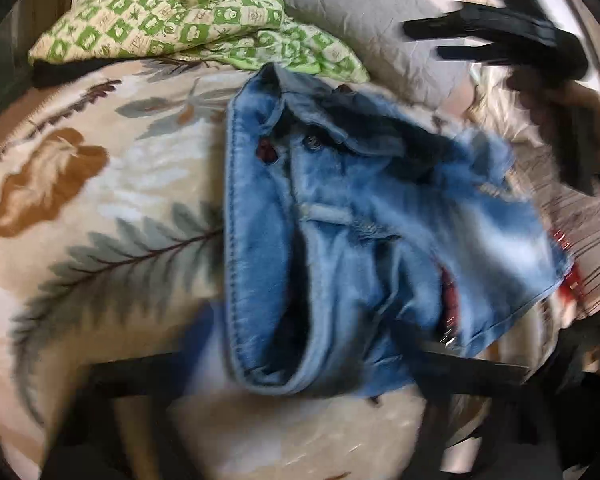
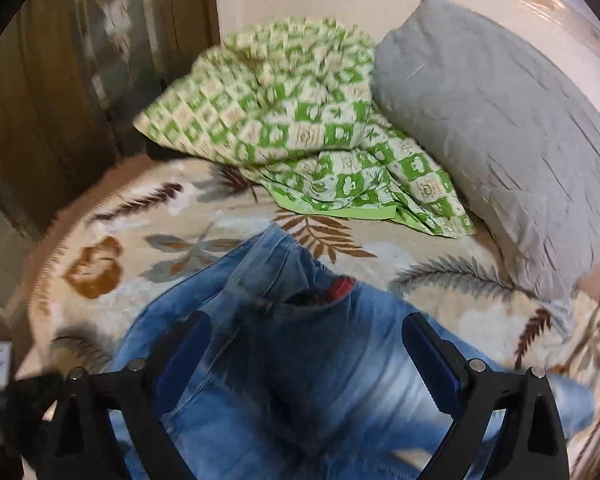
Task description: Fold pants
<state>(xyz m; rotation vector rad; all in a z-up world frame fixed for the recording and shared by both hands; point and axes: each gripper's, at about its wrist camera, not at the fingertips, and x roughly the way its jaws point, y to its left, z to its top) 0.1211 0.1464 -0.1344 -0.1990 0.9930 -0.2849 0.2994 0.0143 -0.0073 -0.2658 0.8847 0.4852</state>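
While pants (image 1: pixel 340 220) lie bunched, waistband agape | right fingers (image 2: pixel 188 356) spread | left fingers (image 1: pixel 140 376) blurred, cannot tell

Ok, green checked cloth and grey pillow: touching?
Touching. Right wrist view: the green checked cloth bunches up against the grey pillow, with no blanket visible between them.

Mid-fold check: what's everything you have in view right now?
light blue denim jeans: one, blue, bunched on the bed centre
green-and-cream checked cloth: one, crumpled, beyond the jeans
grey pillow: one, beside the checked cloth
leaf-print beige blanket: one, covering the bed
brown wooden panel: one, beside the bed
right gripper: black, open over the jeans
left gripper: black, blurred, denim between its fingers
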